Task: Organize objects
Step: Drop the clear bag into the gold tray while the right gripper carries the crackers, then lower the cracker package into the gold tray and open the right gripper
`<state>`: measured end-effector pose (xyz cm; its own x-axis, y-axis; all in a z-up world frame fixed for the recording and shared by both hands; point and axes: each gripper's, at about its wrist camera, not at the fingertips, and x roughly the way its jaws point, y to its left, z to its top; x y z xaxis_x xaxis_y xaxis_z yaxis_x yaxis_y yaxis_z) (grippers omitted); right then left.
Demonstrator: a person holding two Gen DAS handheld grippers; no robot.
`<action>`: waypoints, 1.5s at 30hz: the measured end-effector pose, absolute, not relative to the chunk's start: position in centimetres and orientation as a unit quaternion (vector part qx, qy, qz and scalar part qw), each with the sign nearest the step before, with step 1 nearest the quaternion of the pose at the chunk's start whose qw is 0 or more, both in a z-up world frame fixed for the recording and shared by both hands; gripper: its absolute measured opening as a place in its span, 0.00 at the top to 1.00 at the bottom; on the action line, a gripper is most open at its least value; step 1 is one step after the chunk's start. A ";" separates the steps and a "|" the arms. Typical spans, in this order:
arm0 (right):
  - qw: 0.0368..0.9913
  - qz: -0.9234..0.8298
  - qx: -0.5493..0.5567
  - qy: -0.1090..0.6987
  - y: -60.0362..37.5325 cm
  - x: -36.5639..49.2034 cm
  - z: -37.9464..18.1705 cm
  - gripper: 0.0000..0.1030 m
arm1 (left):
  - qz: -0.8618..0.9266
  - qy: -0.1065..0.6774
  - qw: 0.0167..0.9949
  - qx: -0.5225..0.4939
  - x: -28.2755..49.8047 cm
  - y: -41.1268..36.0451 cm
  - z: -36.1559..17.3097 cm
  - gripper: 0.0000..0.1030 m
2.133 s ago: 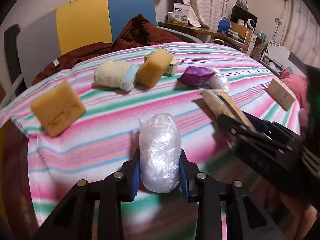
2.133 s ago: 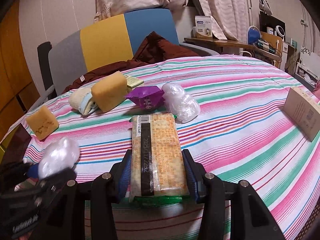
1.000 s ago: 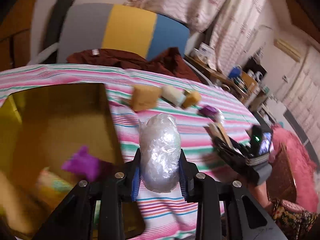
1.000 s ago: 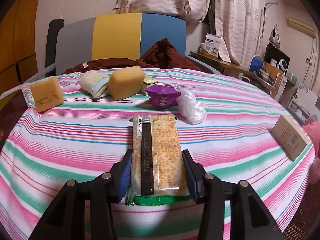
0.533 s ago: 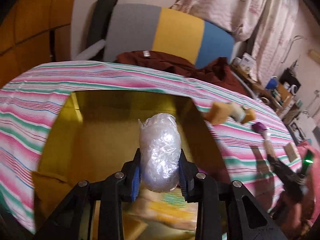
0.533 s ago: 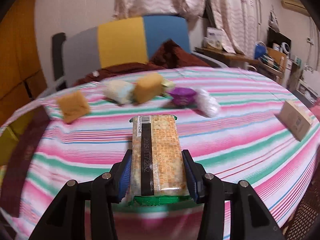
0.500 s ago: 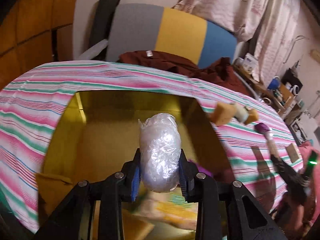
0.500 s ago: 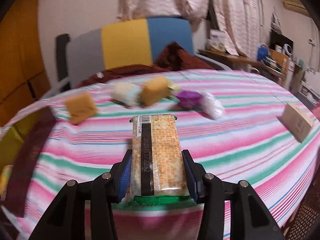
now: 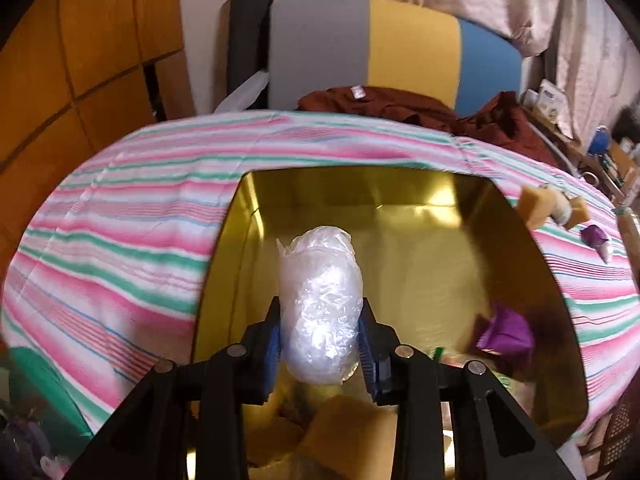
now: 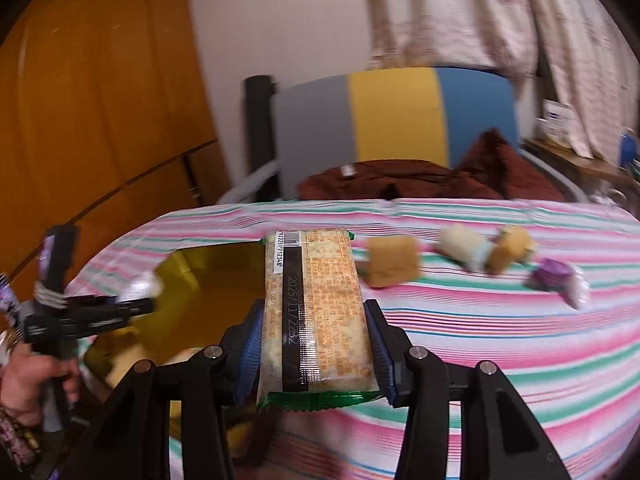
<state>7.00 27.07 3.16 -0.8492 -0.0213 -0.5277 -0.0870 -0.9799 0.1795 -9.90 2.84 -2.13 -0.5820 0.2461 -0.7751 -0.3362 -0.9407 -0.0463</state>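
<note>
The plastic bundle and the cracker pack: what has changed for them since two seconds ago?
The left tool carried the plastic bundle from over the striped cloth to above the gold box; its jaws have just been opening, bundle between them. The right tool swung toward the box, gripping the cracker pack as before.

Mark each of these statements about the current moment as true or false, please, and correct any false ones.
1. The left claw has a clear plastic bundle between its fingers. True.
2. That bundle hangs over the striped tablecloth, away from the gold box. False: it hangs over the open gold box.
3. The right claw grips a cracker packet. True.
4. The gold box is empty. False: a purple packet and yellow sponge pieces already lie inside.
5. A sponge block lies on the tablecloth beyond the cracker packet. True.
</note>
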 end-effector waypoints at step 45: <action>-0.136 0.863 -0.453 0.180 14.8 -5.7 -2.7 0.52 | 0.898 -0.173 0.107 -0.391 -9.3 -4.0 4.5 0.00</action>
<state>-5.72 14.78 -2.65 -0.5533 -0.3975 -0.7320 0.0709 -0.8981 0.4341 -9.29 -4.05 4.53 -0.6714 0.3273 -0.6649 -0.0562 -0.9171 -0.3946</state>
